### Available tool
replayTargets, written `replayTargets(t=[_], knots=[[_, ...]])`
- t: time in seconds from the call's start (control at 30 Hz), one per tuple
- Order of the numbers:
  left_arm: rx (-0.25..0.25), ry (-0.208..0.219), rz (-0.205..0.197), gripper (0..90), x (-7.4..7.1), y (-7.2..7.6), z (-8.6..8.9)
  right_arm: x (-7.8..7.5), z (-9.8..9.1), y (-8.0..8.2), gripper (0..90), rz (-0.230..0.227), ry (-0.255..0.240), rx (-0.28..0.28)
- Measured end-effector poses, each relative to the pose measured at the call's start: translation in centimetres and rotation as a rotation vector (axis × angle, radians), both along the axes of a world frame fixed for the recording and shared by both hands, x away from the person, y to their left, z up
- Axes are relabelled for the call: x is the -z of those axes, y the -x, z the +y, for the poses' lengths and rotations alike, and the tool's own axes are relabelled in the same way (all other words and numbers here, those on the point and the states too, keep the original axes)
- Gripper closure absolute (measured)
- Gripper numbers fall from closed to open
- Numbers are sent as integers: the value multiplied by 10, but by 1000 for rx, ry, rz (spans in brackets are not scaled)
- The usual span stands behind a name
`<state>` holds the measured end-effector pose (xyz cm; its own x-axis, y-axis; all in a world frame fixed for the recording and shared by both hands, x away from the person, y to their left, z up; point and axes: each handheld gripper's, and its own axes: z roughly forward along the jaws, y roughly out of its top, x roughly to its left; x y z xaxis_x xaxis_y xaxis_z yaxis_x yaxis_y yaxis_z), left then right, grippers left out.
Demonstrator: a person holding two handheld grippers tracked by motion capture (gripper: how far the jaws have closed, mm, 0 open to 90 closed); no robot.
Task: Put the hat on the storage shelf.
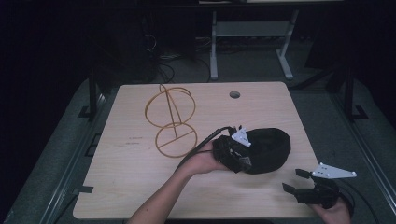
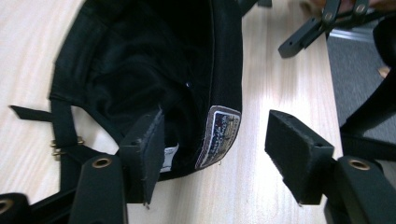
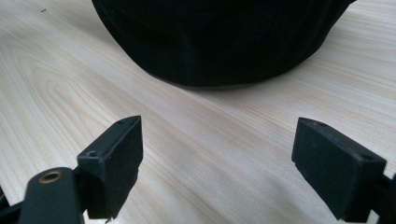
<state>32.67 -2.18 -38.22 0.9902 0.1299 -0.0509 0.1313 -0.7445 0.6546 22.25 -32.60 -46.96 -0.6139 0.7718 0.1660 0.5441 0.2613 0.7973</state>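
Toward the left of the pale wooden tabletop (image 1: 130, 186) stands a thin golden wire stand (image 1: 171, 122), two rings on a stem, well clear of everything else. Just to its right the person's left hand (image 1: 201, 162) reaches in from the near edge with the left gripper (image 1: 233, 151), which is pushed up against the near-left side of a black cap (image 1: 268, 149) lying roughly mid-table, a little right of centre. Looking along that gripper, the cap (image 2: 154, 70) lies with its opening turned toward it, the dark lining and a small woven label (image 2: 218, 135) on the sweatband showing, and a strap with a brass buckle (image 2: 63, 144) trailing off to one side. One of its fingers (image 2: 144, 144) sits inside the cap against the band and the other (image 2: 296, 149) hangs over bare wood outside it; they stand apart with the brim-side band between them, not yet pinched. Farther right, near the table's front corner, the right hand (image 1: 334, 212) holds the right gripper (image 1: 293, 181) low over the tabletop, short of the cap, its fingers (image 3: 116, 163) spread wide with nothing between them and the cap's black crown (image 3: 219, 42) just ahead.
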Motion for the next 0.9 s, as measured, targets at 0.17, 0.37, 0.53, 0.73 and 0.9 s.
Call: replayTargets(t=[0.17,0.37,0.53,0.73,0.9], knots=[[14,-7,18,384,7,-3,-6,0,1,0,160,-6,7,-5],[36,-30,10,525,14,-4,-13,0,0,0,162,-8,3,0],[67,-35,-7,622,14,-2,-16,-2,-2,2,172,-27,-18,5],[92,-45,-1,716,11,-1,-20,-4,-2,2,161,-40,-30,12],[109,-28,-10,737,2,1,-23,-5,0,3,155,-51,-34,20]])
